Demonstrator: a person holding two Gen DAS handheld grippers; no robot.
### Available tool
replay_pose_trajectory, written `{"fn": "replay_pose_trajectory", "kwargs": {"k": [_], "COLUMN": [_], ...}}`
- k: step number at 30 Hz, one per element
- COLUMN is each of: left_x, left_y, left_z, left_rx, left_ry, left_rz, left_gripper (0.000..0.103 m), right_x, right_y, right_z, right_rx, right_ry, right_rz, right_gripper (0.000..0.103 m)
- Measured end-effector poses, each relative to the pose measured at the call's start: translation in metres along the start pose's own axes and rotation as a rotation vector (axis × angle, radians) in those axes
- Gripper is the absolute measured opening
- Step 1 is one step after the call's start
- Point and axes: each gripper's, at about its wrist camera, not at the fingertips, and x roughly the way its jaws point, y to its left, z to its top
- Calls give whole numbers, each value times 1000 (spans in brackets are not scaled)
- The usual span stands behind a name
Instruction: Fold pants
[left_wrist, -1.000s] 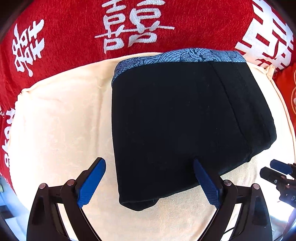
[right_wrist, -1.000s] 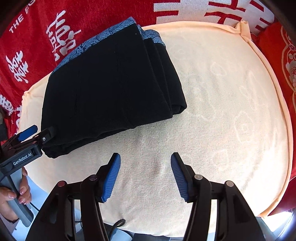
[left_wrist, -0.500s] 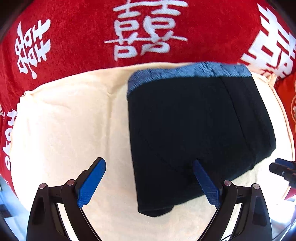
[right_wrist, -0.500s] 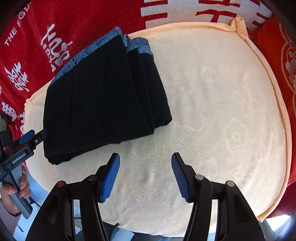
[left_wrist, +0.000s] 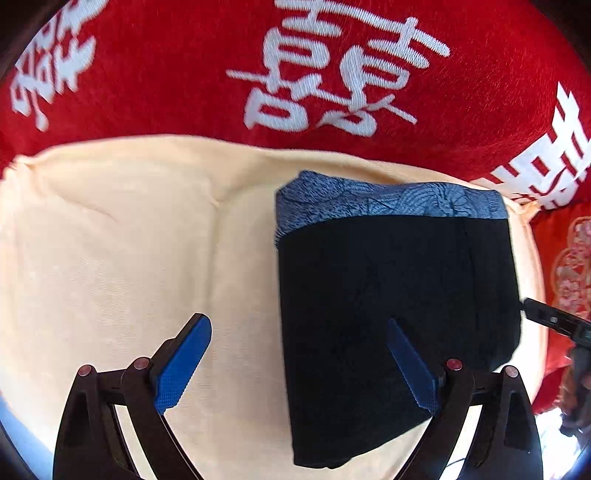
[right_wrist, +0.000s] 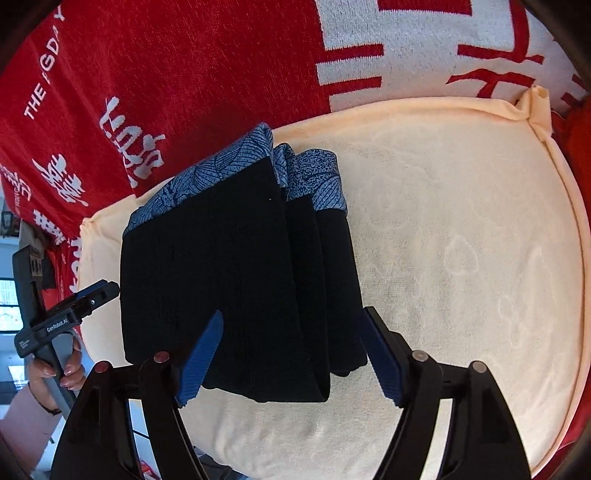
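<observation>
From the left wrist view, the pants (left_wrist: 391, 295) lie folded into a compact black block on a cream towel (left_wrist: 129, 258), patterned blue waistband toward the red blanket (left_wrist: 184, 74) behind. The towel gives them a flat, clean bed for folding. The left tool (left_wrist: 295, 365) hangs over the near edge of the pants with its jaws wide apart and nothing pinched; one blue pad sits over the bare towel, the other over the black cloth, probably placed to take the near-left edge. The right tool's tip pokes in at the far right, beside the pants' side. Compared with a second ago, the pants sit further right in this view and the waistband now shows a doubled corner.

From the right wrist view, the pants (right_wrist: 240, 277) show stacked layers along their right side. The right tool (right_wrist: 291, 354) straddles the near end of that stack, jaws opening and pressing on nothing, likely lining up to grip the layered edge. The left tool (right_wrist: 96, 291) is held by a hand (right_wrist: 55, 369) at the left. A second ago this tool stood over bare towel, clear of the pants; now it is over them and wider.
</observation>
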Motion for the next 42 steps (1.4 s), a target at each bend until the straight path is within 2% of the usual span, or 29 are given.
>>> {"fn": "replay_pose_trajectory", "kwargs": {"k": [2,4,6,12,14,16,20,22,24,26,28,31,35,42], "left_x": [6,12,17,43,51,61,72,68,62,49,38,23,-3,-46], "left_y": [3,5,6,-4,-8,-14,-23,-25,-27,-33,-33,-31,-31,-5], "left_z": [2,4,8,14,17,19,19,17,14,10,8,4,-9,-57], "left_rx": [-2,8,26,49,45,23,-12,-30,-30,5,18,16,45,41], "left_ry": [27,36,40,104,110,109,98,86,65,32,10,-2,0,36], "left_rz": [-34,-28,-54,-209,-236,-245,-248,-235,-228,-212,-210,-227,-222,-225], "left_gripper": [96,96,96,96,96,102,103,103,95,80,71,61,61,61], "right_x": [7,19,25,55,58,62,68,65,62,55,48,34,21,17], "right_y": [-14,-29,-41,-58,-57,-55,-53,-48,-42,-38,-31,-24,-6,19], "right_z": [6,13,16,25,28,34,40,39,39,38,34,28,6,-68], "right_rx": [36,92,112,63,31,33,132,131,125,133,141,145,156,230], "right_ry": [26,50,61,126,119,121,123,119,114,103,83,63,79,89], "right_rz": [50,109,159,386,419,432,432,384,361,363,372,391,419,475], "right_gripper": [79,79,79,81,83,85,83,74,66,57,49,47,46,46]}}
